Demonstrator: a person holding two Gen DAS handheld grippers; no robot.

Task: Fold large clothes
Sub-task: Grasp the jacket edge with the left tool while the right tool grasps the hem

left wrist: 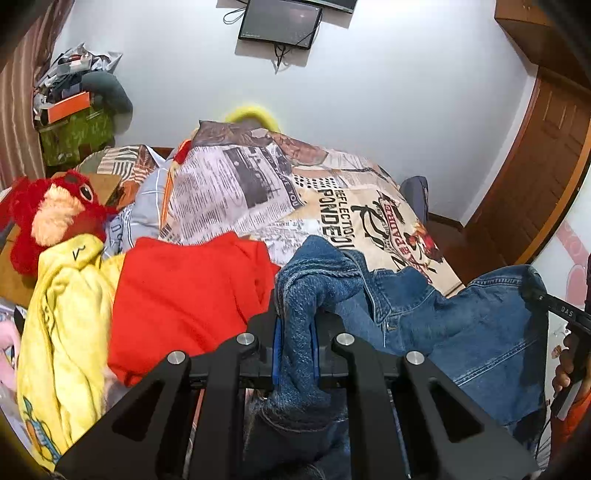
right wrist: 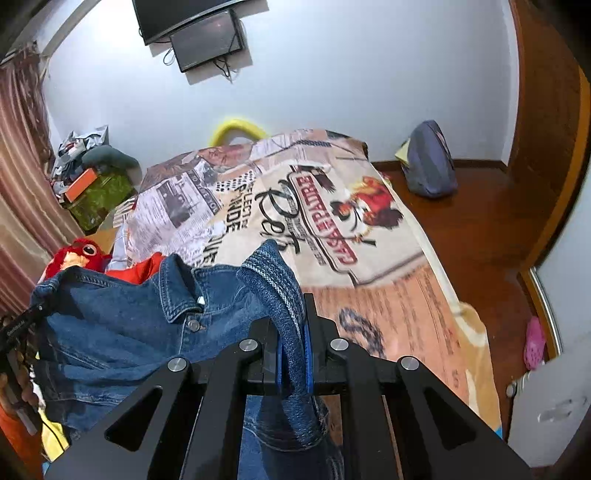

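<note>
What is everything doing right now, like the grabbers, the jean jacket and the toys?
Left gripper: shut on the denim jacket.
Right gripper: shut on the denim jacket.
Denim jacket: lifted, hanging between both grippers.
Red garment: crumpled on the bed.
Yellow garment: crumpled, unfolded.
Red plush toy: lying on the bed.
Wall screen: dark.

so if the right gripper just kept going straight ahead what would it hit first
Probably the printed bedspread. The right gripper, its jaws shut on the denim jacket, points over the bed, and nothing else seems to lie ahead of it. Depth is hard to judge through the fisheye.
</note>
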